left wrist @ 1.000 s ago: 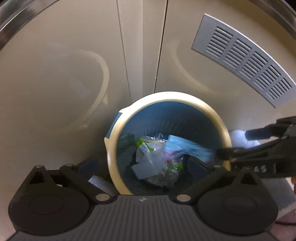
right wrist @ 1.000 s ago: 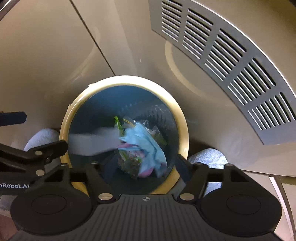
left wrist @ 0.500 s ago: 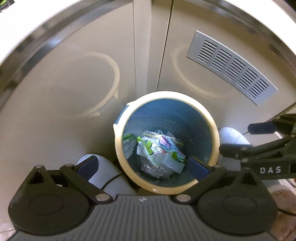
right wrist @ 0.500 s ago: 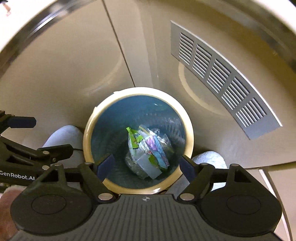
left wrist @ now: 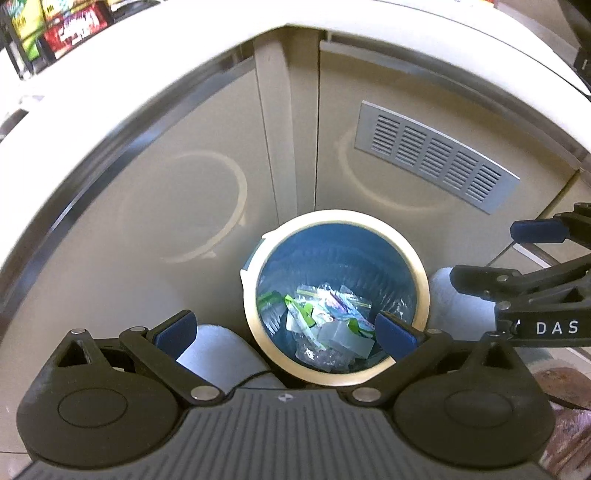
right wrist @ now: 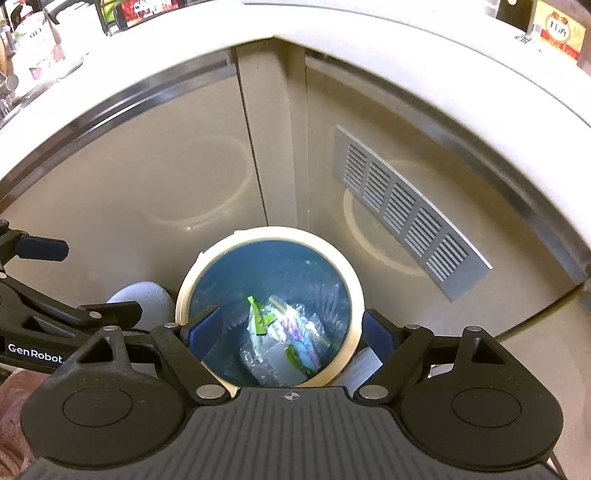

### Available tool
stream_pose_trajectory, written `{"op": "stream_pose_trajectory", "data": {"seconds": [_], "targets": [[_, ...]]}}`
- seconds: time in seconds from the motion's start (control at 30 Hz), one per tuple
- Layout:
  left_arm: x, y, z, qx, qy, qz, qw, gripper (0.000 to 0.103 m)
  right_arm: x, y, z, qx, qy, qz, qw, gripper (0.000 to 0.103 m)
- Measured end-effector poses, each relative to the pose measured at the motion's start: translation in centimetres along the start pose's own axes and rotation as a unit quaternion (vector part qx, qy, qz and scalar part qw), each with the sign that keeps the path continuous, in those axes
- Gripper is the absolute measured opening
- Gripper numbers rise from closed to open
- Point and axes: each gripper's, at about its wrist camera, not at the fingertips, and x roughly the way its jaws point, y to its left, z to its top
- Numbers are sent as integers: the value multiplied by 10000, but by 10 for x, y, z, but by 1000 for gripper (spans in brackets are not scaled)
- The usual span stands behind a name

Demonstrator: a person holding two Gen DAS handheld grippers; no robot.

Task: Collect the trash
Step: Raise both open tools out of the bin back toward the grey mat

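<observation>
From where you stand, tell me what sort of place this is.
Probably a kitchen corner, on the floor at the base cabinets. A bin holding wrappers stands before beige cabinet doors, one bearing a vent grille, beneath a white counter carrying food packages.

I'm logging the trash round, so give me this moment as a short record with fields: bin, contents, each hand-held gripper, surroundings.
bin: blue trash bin with a cream rim, standing on the floor against beige cabinet doors
contents: clear plastic bags and green, pink and blue wrappers piled at the bottom
left hand-held gripper: open, nothing between its jaws, above the bin
right hand-held gripper: open and empty, jaws have just been opening wider
surroundings: grey vent grille on the right-hand door
</observation>
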Motion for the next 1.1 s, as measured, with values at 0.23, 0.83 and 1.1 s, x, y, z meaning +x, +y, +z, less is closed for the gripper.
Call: {"op": "stream_pose_trajectory", "data": {"seconds": [0.23,0.83,1.1], "targets": [[-19,-4,-2,193,-354,151,9991,103,-16,3,-4,-162,-209,-93,9996,87],[-36,-10,-2,356,-625,261,9971,103,-20,10,-4,-344,-306,-164,9988,88],[-43,-3,2,313,-753,289,9963,103,-33,8,2,-525,-616,-125,9966,89]]}}
